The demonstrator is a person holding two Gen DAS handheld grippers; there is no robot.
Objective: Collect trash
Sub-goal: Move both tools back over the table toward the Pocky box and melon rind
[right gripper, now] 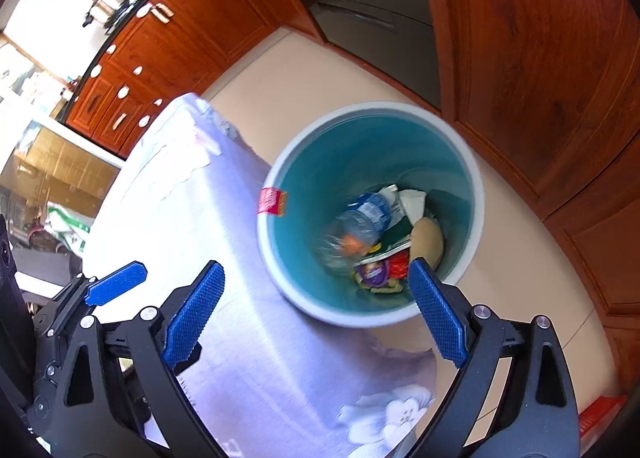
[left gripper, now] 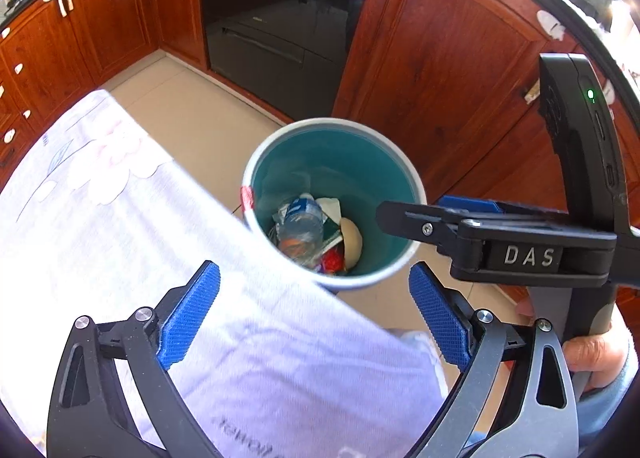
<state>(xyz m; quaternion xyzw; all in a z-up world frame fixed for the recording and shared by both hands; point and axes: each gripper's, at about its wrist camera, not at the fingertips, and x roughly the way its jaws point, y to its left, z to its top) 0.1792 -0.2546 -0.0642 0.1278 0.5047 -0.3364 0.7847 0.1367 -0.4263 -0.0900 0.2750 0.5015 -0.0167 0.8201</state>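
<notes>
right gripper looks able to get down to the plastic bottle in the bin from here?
Probably yes. The right gripper is open and empty above the bin, whose mouth is uncovered, and the plastic bottle lies on top of the trash. It sits deep, so the reach is long.

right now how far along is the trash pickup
Done: the bin beside the table already holds a bottle, wrappers and paper. In hand: nothing; the left gripper and right gripper both hang open and empty. Left: no trash shows on the tablecloth in view; the rest is out of frame.
</notes>
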